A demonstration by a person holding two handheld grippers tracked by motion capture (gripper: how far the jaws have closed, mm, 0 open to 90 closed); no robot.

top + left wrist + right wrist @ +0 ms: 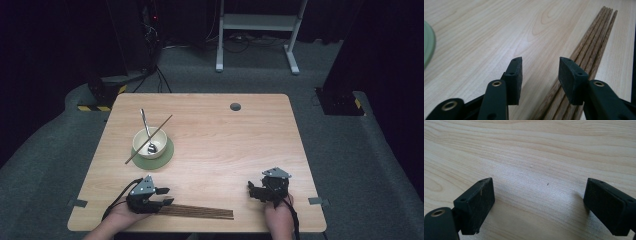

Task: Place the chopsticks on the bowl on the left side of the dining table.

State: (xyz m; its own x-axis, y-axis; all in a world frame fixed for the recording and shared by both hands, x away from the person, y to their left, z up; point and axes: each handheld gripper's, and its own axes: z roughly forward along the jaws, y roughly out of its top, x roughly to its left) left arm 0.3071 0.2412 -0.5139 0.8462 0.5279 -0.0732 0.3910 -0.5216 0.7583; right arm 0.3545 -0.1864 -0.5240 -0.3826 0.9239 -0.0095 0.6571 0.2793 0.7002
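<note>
A cream bowl (149,142) stands on a green round mat (168,154) at the table's left middle. A metal spoon (145,125) rests in the bowl, and one brown chopstick (160,127) lies slanted across its rim. Several brown chopsticks (200,211) lie in a row along the front edge. My left gripper (166,196) stands open at their left end; in the left gripper view (540,65) the chopsticks (594,42) run under the right jaw, and nothing sits between the pads. My right gripper (252,191) is open over bare wood (539,192), holding nothing.
The wooden table (225,145) has a grey cable hole (235,106) near its far edge. The green mat's edge (427,45) shows at the left of the left gripper view. Past the table stand a white desk frame (257,30) and dark equipment on grey carpet.
</note>
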